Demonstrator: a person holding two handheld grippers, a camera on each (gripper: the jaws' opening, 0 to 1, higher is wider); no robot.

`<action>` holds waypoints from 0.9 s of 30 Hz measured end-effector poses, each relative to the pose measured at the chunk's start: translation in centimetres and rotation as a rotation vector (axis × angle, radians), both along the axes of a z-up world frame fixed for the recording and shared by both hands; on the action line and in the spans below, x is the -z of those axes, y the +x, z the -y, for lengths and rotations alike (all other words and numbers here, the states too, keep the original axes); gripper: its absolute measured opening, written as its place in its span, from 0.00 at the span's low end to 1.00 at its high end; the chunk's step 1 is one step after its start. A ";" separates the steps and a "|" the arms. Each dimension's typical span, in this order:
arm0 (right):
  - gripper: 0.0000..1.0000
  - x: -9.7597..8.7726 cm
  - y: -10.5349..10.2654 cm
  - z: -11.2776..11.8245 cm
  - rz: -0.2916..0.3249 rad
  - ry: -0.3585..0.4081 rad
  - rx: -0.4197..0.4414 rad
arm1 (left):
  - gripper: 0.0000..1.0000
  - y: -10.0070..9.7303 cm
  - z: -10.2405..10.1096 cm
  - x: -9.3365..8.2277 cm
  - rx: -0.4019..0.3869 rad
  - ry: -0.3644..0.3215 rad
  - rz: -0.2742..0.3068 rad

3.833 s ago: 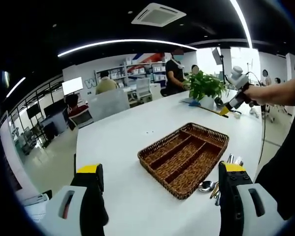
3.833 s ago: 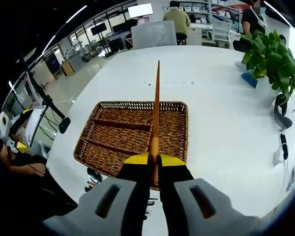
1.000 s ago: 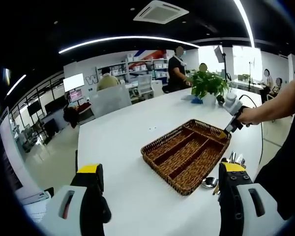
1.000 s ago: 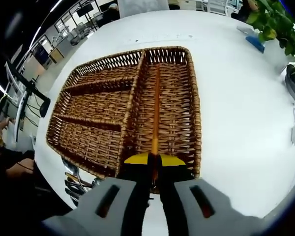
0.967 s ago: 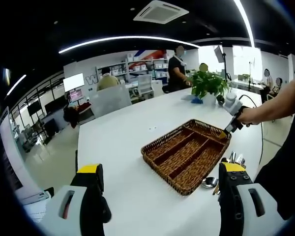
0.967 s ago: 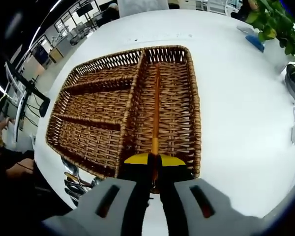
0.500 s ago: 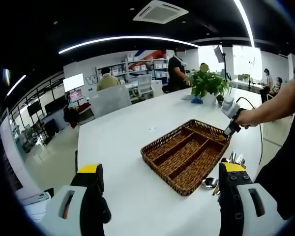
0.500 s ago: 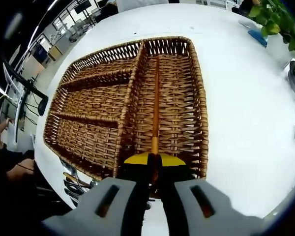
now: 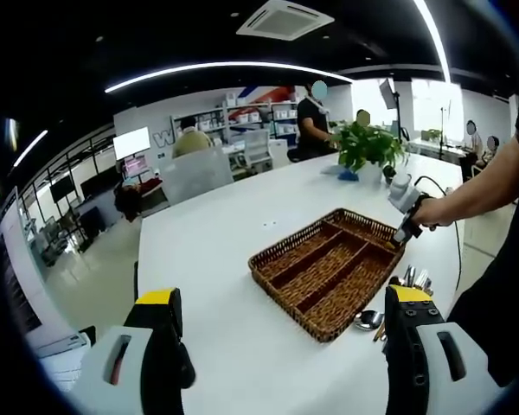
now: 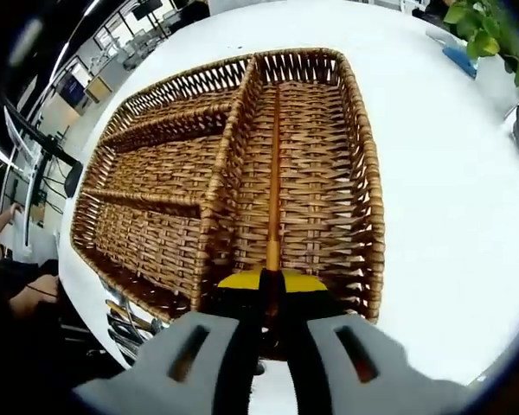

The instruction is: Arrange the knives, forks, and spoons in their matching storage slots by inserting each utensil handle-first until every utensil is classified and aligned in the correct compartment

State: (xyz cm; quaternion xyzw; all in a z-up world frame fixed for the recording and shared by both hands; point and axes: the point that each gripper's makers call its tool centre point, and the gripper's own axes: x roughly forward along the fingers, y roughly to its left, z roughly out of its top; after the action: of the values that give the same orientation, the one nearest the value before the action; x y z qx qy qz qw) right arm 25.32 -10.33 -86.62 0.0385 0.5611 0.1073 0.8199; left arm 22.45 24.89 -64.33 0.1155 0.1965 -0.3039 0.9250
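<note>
Lower now, right claw (image 10: pixel 272 285) grips utensil (image 10: pixel 274 173) over basket (image 10: pixel 156 190).

White table (image 9: pixel 216 259) bears wicker tray (image 9: pixel 329 270), apparently loose cutlery (image 9: pixel 413 278).

Left gripper (image 9: pixel 281 341): jaws spread wide, nothing between them. Right gripper (image 10: pixel 272 285): jaws closed together, pointing forward and down; in the left gripper view a hand (image 9: pixel 432 207) grips it on an outstretched forearm.
</note>
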 end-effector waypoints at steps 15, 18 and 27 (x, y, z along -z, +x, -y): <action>0.14 -0.4 -0.1 -0.6 0.029 0.047 -0.133 | 0.99 0.3 0.4 -0.4 0.017 -0.001 0.008; 0.26 -1.4 0.9 -0.4 0.111 0.019 -0.181 | 0.99 0.3 0.6 -0.5 0.026 -0.001 0.012; 0.47 -4.0 1.7 0.3 0.206 0.028 -0.172 | 0.99 0.5 0.9 -0.9 0.039 -0.008 0.024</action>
State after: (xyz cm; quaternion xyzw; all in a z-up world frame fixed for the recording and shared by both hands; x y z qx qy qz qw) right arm 26.99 -10.66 -82.65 -0.0097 0.4736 0.1882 0.8604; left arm 22.93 23.96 -63.40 0.1190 0.1820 -0.3213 0.9217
